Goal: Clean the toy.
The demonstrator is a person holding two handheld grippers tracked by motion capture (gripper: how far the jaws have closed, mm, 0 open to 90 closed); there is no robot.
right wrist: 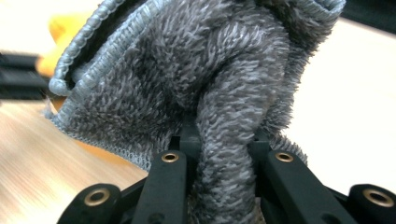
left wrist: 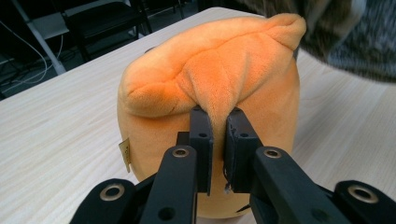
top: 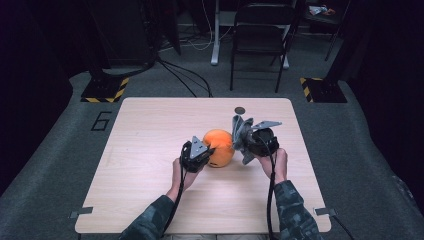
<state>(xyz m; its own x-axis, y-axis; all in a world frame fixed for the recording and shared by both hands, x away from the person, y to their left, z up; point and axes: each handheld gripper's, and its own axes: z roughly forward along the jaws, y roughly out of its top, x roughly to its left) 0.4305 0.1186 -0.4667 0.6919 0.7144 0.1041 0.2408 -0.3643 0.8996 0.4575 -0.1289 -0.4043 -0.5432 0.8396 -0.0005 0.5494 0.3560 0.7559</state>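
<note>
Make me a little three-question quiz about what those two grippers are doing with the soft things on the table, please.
1. True or false: the left gripper pinches a fold of the orange plush toy.
2. What does the right gripper hold? A) grey fuzzy cloth B) a cup C) nothing
3. What small dark thing lies near the wooden table's far edge?

Key: 1 true; 2 A; 3 a round dark disc.
</note>
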